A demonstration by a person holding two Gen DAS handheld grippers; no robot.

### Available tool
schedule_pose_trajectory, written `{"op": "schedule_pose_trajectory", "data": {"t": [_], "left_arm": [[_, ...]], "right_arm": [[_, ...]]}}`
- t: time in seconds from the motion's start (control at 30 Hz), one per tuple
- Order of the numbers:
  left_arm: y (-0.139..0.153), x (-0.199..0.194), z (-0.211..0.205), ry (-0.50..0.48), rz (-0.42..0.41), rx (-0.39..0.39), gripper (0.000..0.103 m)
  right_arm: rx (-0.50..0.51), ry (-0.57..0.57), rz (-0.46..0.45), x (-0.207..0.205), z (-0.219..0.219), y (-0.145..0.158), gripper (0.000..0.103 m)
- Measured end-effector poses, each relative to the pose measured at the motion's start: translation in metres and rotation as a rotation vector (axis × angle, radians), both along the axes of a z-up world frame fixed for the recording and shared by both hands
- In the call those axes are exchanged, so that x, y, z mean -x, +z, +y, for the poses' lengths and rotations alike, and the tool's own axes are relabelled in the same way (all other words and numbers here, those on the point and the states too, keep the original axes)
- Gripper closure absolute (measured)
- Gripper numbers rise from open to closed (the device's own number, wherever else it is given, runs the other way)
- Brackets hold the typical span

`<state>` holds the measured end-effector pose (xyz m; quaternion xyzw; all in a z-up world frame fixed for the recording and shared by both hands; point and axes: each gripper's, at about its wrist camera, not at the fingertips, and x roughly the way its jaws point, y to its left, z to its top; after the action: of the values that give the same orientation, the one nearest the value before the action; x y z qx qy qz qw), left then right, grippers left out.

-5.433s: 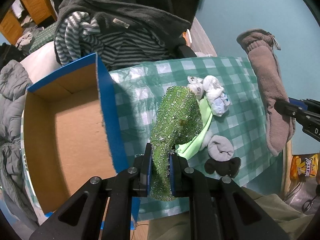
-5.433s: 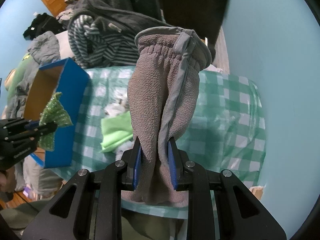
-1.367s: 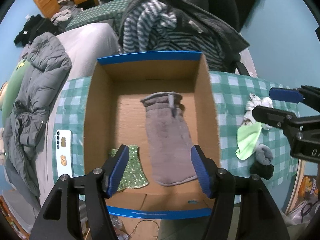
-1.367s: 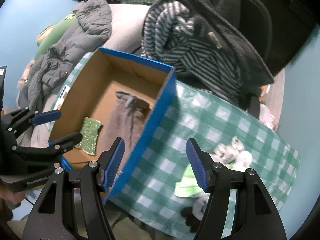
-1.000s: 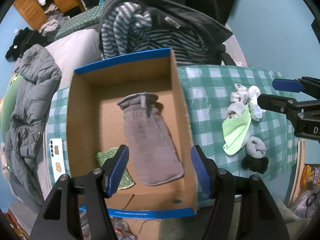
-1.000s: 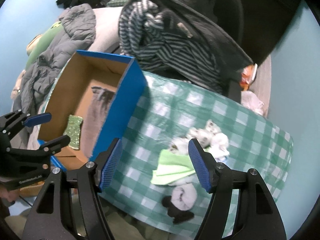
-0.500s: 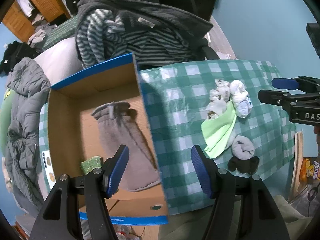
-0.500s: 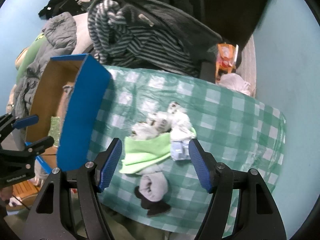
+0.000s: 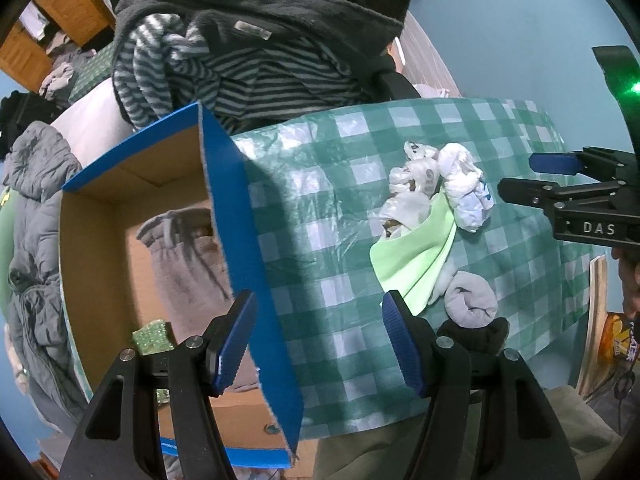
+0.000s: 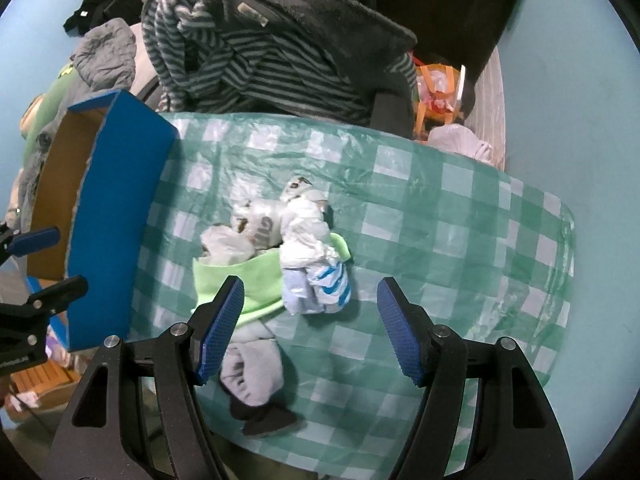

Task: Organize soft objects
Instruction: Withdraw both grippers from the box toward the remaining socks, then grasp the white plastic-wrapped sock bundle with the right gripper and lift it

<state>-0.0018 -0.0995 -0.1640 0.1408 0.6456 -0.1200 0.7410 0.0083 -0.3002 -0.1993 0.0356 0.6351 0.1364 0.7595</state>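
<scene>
A blue cardboard box (image 9: 232,216) stands on the left of the checked table; inside lie a grey mitten (image 9: 188,264) and a green glittery cloth (image 9: 154,334). My left gripper (image 9: 316,340) hangs open and empty over the box's right wall. To its right lies a heap of soft things: crumpled plastic bags (image 10: 248,232), a light green cloth (image 10: 248,280), a white and blue bundle (image 10: 316,276), a grey rolled sock (image 10: 252,372) and a black sock (image 10: 268,418). My right gripper (image 10: 310,328) is open above this heap, holding nothing.
A chair piled with striped and dark fleece clothes (image 10: 272,48) stands behind the table. Grey jackets (image 9: 28,208) lie left of the box. The green checked tablecloth (image 10: 460,232) is bare on the right. A snack packet (image 9: 620,344) sits off the table's right edge.
Both grippers left the box and moved right and down toward the heap of soft things. The mitten and green cloth, dropped earlier, stay in the box. Both jaws kept their width.
</scene>
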Motion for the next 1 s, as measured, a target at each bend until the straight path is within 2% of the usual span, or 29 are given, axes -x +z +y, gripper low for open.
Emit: {"op": "schedule_pose_trajectory", "data": {"t": [0.27,0.7,0.77,0.8,1.0], "left_arm": [[-0.017,-0.007,-0.009,0.004,0.032,-0.005,0.037],[-0.037,-0.014,-0.014,0.011,0.075,-0.021,0.037],[-0.04,-0.013,-0.014,0.013,0.082,-0.021,0.037],[-0.041,-0.013,-0.015,0.014,0.085,-0.021,0.037],[-0.043,-0.008,-0.023,0.002,0.093,-0.021,0.037]], "right_arm": [[-0.013,0.035,0.004,-0.008,0.007,-0.024,0.033],[0.033,0.083,0.013,-0.016,0.021,-0.06,0.034],[0.036,0.089,0.023,-0.015,0.022,-0.065,0.043],[0.035,0.09,0.031,-0.014,0.022,-0.068,0.051],[0.021,0.074,0.01,-0.009,0.018,-0.066,0.058]]}}
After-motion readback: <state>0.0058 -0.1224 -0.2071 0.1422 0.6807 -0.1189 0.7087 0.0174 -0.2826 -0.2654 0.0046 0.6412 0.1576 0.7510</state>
